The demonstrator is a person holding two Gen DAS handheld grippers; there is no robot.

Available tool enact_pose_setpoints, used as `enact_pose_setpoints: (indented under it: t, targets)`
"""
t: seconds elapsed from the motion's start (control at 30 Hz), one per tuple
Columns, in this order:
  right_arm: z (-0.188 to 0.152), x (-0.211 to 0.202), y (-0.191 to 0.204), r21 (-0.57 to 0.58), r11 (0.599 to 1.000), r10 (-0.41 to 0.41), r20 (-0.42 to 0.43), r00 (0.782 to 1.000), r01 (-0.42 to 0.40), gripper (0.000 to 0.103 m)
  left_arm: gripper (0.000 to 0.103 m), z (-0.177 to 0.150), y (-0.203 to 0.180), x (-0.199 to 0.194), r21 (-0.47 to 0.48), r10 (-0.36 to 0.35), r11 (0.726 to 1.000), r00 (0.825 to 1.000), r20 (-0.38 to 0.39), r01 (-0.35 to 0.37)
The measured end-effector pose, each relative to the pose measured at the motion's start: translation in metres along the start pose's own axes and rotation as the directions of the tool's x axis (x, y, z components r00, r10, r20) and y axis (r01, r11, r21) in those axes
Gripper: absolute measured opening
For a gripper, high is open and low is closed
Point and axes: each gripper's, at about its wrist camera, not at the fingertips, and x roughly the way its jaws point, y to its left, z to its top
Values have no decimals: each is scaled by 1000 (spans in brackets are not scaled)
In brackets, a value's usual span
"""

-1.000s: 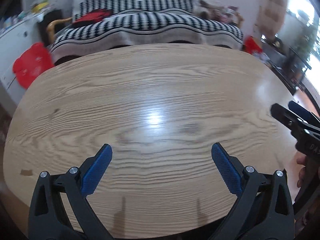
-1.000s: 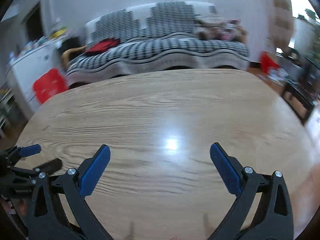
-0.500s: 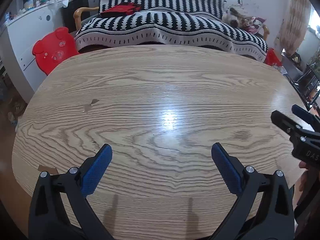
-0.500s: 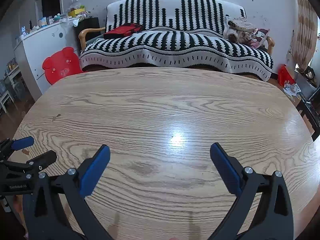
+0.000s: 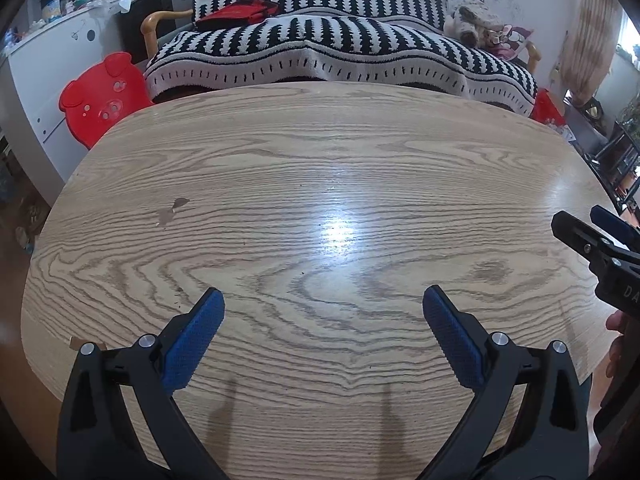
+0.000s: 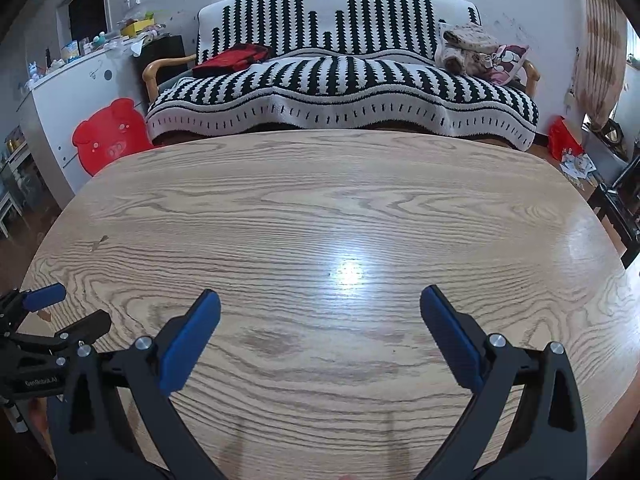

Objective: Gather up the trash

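Note:
My left gripper (image 5: 323, 300) is open and empty, held over the near part of a bare wooden table (image 5: 320, 168). My right gripper (image 6: 320, 300) is open and empty too, beside it on the right; it shows at the right edge of the left wrist view (image 5: 588, 228). The left gripper shows at the left edge of the right wrist view (image 6: 60, 312). No loose trash shows on the tabletop. Two small brown marks (image 5: 174, 210) sit on the table's left part, and a small tan scrap (image 5: 74, 343) lies at its near left edge.
A black-and-white striped sofa (image 5: 340, 52) stands behind the table with a red cloth (image 5: 238, 12) and soft toys (image 5: 476, 26) on it. A red pig-shaped stool (image 5: 100, 98) and a white cabinet (image 5: 36, 80) are at the left. A red bag (image 6: 562, 138) sits on the floor at right.
Both views have settled from blur and tilted up and back, so more of the table and sofa shows. Both grippers stay open and empty.

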Motion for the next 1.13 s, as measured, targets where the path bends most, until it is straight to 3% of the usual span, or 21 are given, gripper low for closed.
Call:
enact_pose_setpoints:
  t: [0.43,0.57,0.77,0.9,1.13]
  targets:
    - [-3,1,-6,1,1000,-2,-10,1000,2,97,96,3,-9,12,1,23,1000,999,-43,-23]
    - [-3,0,-8,1,1000,-7,-11,1000,7,97,96,7,-9,16,-19,-29,999,998,-63,28]
    - [-5,-1,-12,9,1000,-13,-8,1000,13,97,97,12,-14,6,18,-53,998,999,-8,53]
    - [-6,-1,-14,14,1000,-12,-8,1000,12,97,97,13,-18,6,25,-15,1000,1000,9,15]
    - [-9,1,-15,16,1000,-8,-16,1000,8,97,96,13,-15,11,6,-22,1000,1000,-3,22]
